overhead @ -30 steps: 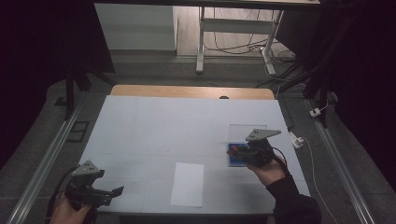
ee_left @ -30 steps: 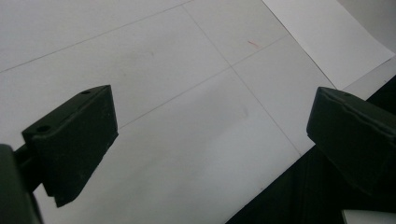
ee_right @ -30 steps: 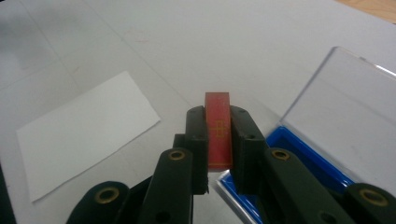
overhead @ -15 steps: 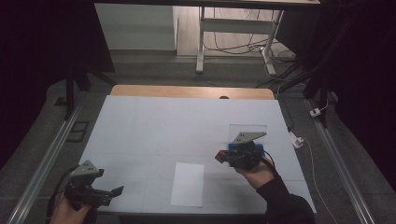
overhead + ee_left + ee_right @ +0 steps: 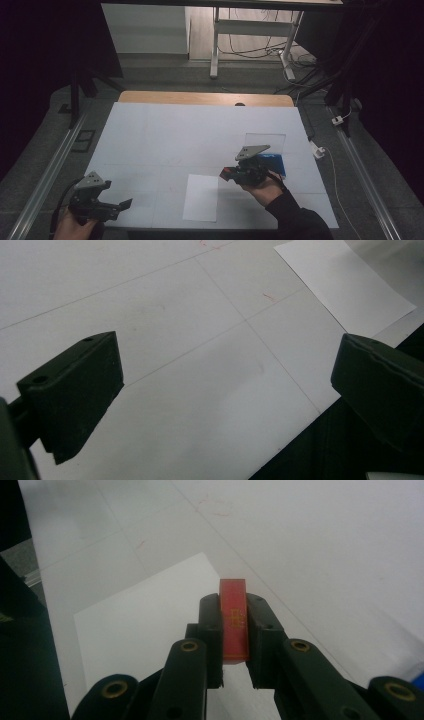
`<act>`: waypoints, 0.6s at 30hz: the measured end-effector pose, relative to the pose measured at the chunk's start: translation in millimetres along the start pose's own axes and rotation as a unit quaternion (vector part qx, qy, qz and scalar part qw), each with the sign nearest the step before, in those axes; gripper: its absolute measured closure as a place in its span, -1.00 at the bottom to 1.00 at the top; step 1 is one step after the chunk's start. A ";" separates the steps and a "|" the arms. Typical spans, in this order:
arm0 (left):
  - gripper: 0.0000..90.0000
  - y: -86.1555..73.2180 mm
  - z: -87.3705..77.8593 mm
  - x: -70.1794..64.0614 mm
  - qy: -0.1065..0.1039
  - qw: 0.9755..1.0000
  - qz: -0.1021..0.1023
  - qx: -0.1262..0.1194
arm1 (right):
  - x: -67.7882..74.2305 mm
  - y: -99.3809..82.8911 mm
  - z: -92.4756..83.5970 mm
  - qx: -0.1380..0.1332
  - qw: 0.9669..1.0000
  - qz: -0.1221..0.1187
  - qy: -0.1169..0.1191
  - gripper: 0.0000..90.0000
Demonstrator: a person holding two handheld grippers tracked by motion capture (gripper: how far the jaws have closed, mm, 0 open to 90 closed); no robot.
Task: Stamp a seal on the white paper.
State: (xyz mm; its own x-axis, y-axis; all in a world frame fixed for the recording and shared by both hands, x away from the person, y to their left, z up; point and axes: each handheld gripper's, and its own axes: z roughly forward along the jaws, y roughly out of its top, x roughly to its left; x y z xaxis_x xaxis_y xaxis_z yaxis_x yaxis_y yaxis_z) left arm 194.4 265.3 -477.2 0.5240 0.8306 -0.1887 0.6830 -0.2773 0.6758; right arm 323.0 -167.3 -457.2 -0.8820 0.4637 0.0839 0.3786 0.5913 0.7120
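Just right of the white paper sheet (image 5: 201, 197) on the table (image 5: 165, 130), the right gripper (image 5: 231, 173) has its jaws clamped tight on a small red block (image 5: 234, 622), which stands on edge between the pads and pokes out toward the sheet's upper right corner. Behind that hand, further right of the sheet, there's a blue thing (image 5: 274, 162) with a clear panel (image 5: 265, 142) beyond it. Way off to the sheet's left, at the table's near edge, the left gripper (image 5: 120, 204) sits with jaws spread wide apart, holding nothing.
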 end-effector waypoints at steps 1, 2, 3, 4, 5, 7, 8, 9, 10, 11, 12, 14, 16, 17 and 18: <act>-0.99 0.0 0.0 0.1 0.000 1.000 0.000 0.000 | 1.1 0.2 1.8 0.002 1.000 -0.002 0.001 0.77; -0.99 -0.1 0.0 0.2 -0.001 1.000 -0.001 0.000 | 2.4 0.6 3.4 0.006 1.000 -0.003 0.002 0.77; -0.99 -0.1 0.0 0.2 -0.001 1.000 -0.001 0.001 | 3.6 0.7 5.5 0.006 1.000 -0.005 0.004 0.77; -0.98 -0.1 0.2 0.2 -0.001 1.000 -0.001 0.001 | 5.0 1.0 7.1 0.009 1.000 -0.007 0.006 0.77; -0.98 -0.1 0.2 0.2 -0.001 1.000 -0.001 0.001 | 6.1 1.5 8.7 0.012 1.000 -0.012 0.007 0.77; -0.98 -0.1 0.2 0.2 -0.001 1.000 -0.001 0.001 | 9.4 2.3 12.5 0.014 1.000 -0.016 0.013 0.77; -0.98 -0.1 0.2 0.2 -0.001 1.000 -0.001 0.001 | 11.1 2.6 14.7 0.016 1.000 -0.021 0.016 0.77; -0.98 0.0 0.3 0.2 -0.001 1.000 -0.001 0.001 | 13.2 3.1 16.7 0.019 0.999 -0.022 0.019 0.77; -0.98 0.0 0.3 0.2 -0.001 1.000 -0.001 0.002 | 14.8 3.4 19.1 0.020 0.999 -0.026 0.022 0.77; -0.98 0.0 0.4 0.2 -0.001 1.000 0.000 0.002 | 16.4 3.7 21.5 0.022 0.999 -0.030 0.025 0.77; -0.98 0.1 0.4 0.1 -0.001 1.000 0.000 0.002 | 18.4 4.1 23.7 0.027 0.999 -0.033 0.026 0.77; -0.98 0.0 0.5 0.1 -0.001 1.000 0.000 0.002 | 21.9 4.7 28.2 0.032 0.998 -0.039 0.029 0.77; -0.98 0.0 0.4 0.1 -0.001 1.000 0.000 0.002 | 24.9 5.2 31.9 0.037 0.998 -0.044 0.030 0.77; -0.98 0.0 0.4 0.2 -0.001 1.000 0.000 0.002 | 26.4 5.3 33.9 0.037 0.998 -0.046 0.033 0.77; -0.98 0.0 0.5 0.2 -0.001 1.000 0.000 0.002 | 28.0 5.6 35.3 0.040 0.998 -0.046 0.034 0.77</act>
State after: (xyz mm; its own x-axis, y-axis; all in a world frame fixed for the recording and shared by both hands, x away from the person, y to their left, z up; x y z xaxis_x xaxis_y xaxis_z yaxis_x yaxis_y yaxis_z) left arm 194.8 265.2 -477.5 0.5247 0.8297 -0.1903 0.6853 -0.2791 0.6727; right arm 310.3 -127.7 -475.4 -0.9304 0.3599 0.0697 0.3133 0.6821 0.6607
